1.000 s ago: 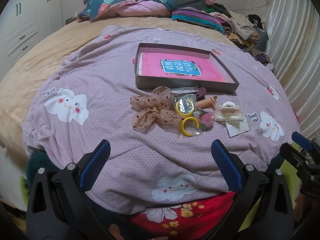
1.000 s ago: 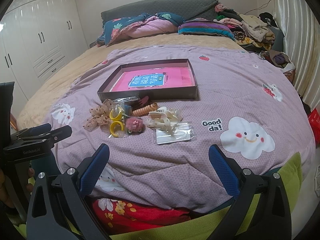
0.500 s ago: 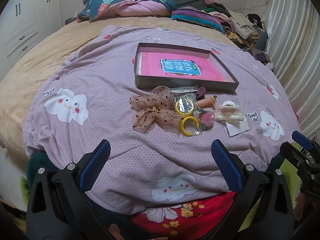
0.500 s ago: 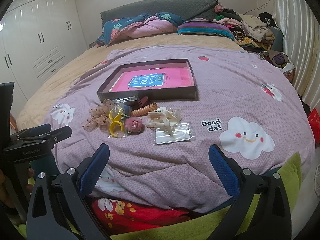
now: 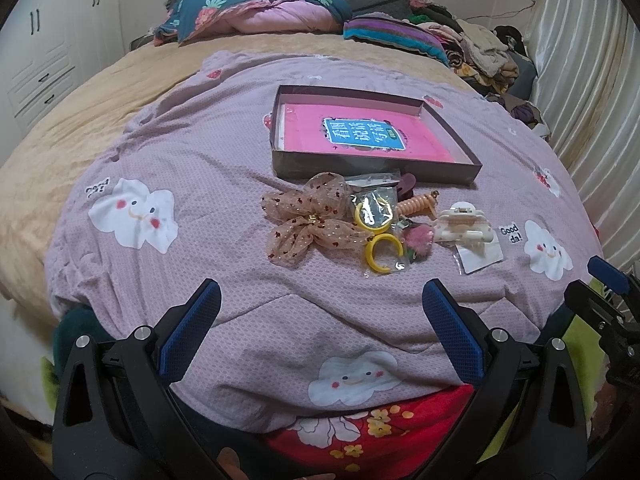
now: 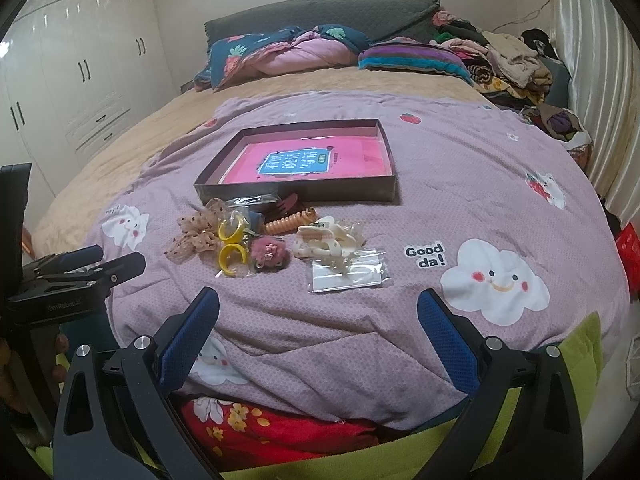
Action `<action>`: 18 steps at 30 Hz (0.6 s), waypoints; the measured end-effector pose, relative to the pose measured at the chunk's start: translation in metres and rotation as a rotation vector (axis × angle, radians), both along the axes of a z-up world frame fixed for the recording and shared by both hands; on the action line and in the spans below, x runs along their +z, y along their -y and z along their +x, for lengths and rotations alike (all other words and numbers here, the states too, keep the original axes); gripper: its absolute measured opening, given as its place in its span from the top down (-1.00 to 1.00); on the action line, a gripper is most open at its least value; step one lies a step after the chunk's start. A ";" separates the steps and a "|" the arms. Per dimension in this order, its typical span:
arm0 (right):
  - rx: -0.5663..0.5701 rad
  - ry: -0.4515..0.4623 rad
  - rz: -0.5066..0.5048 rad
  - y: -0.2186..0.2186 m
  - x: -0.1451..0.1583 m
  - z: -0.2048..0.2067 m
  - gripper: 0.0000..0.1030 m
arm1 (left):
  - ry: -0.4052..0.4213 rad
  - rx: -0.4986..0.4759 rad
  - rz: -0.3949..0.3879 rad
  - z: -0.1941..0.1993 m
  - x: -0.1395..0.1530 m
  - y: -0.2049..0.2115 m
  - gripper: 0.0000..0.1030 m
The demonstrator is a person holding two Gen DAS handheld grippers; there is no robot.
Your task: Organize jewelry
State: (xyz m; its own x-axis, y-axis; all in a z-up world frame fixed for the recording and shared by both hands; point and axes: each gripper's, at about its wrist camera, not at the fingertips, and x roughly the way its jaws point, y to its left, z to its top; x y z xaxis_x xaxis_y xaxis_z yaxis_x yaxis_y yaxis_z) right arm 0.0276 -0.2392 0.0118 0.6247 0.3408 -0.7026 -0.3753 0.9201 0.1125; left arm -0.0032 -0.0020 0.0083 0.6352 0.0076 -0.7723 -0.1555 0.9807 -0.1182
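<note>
Both the left gripper (image 5: 320, 320) and right gripper (image 6: 318, 320) hover empty, fingers spread apart, short of the jewelry pile (image 5: 376, 220) heaped on the bed (image 5: 200, 160) just before the shallow box (image 5: 460, 168), likely its destination.

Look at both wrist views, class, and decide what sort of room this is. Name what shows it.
Most likely a home bedroom: a bed with a cloud-print purple cover, pillows at a dark headboard, a white wardrobe, and piled clothes.
</note>
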 end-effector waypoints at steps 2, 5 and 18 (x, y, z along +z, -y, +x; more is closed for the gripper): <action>0.008 0.001 -0.010 -0.003 0.000 0.002 -0.92 | -0.004 0.005 -0.004 0.001 -0.001 -0.005 -0.84; 0.021 -0.001 -0.019 -0.009 -0.001 0.006 -0.92 | -0.008 0.020 -0.017 0.003 -0.005 -0.016 -0.84; 0.136 -0.016 -0.056 -0.046 -0.011 0.028 -0.92 | -0.042 0.095 -0.032 0.013 -0.026 -0.050 -0.84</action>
State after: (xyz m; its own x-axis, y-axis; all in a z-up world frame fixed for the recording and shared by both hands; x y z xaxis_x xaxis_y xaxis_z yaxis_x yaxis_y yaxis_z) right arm 0.0558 -0.1930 0.0009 0.5640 0.3813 -0.7325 -0.4953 0.8660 0.0695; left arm 0.0097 0.0481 -0.0173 0.5996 0.0408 -0.7993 -0.2527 0.9573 -0.1407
